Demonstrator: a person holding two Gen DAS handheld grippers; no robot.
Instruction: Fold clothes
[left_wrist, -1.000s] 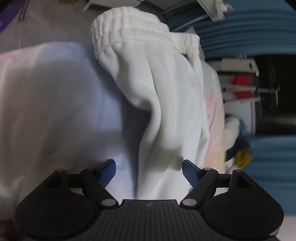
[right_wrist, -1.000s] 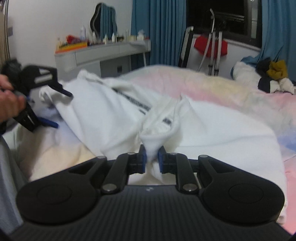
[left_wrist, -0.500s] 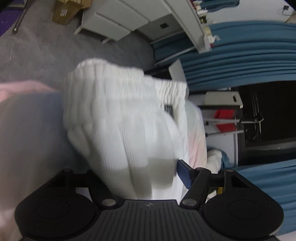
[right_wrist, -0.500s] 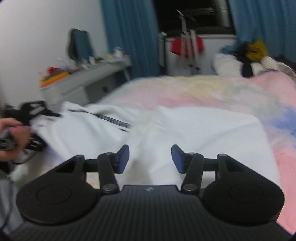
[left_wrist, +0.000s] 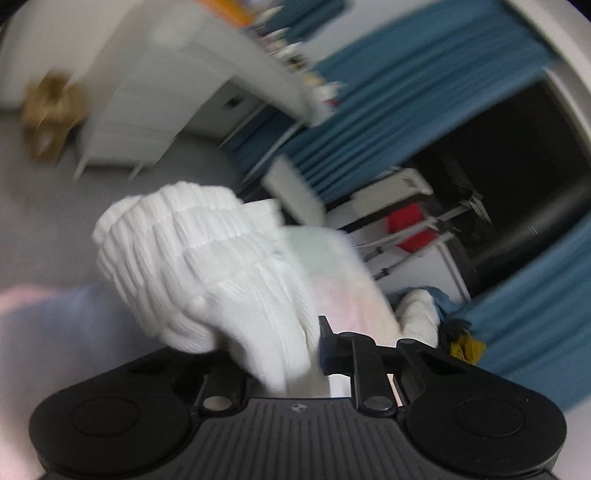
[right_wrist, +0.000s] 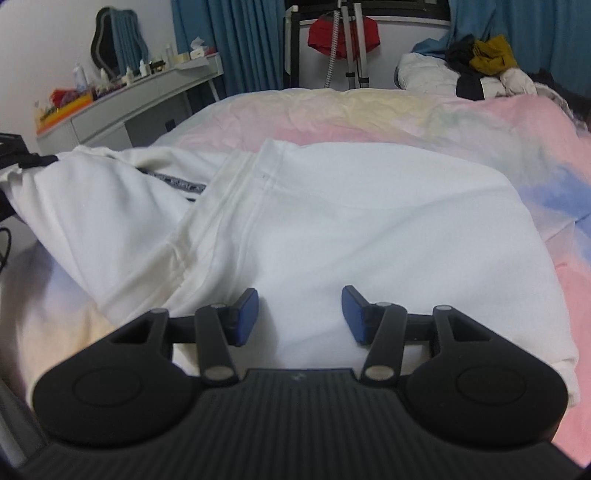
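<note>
A white sweatshirt (right_wrist: 369, 221) lies spread on the pastel bedspread (right_wrist: 369, 110), one sleeve stretched to the left edge. My right gripper (right_wrist: 299, 314) is open and empty just above its near hem. In the blurred left wrist view, my left gripper (left_wrist: 280, 354) is shut on the sweatshirt's ribbed white cuff (left_wrist: 192, 251), which bunches up over the fingers and hides the left one. The left gripper holds the cuff raised above the bed.
A grey dresser (right_wrist: 129, 107) with bottles stands at the left. Blue curtains (right_wrist: 240, 40) and a clothes stand with a red garment (right_wrist: 343, 33) are behind the bed. A pile of clothes (right_wrist: 480, 70) lies at the bed's far right. A cardboard box (left_wrist: 51, 114) sits on the floor.
My right gripper let go of the pinched sweatshirt fold and opened; the cloth settled flat. My left gripper closed on the ribbed cuff and lifted it, swinging upward.
</note>
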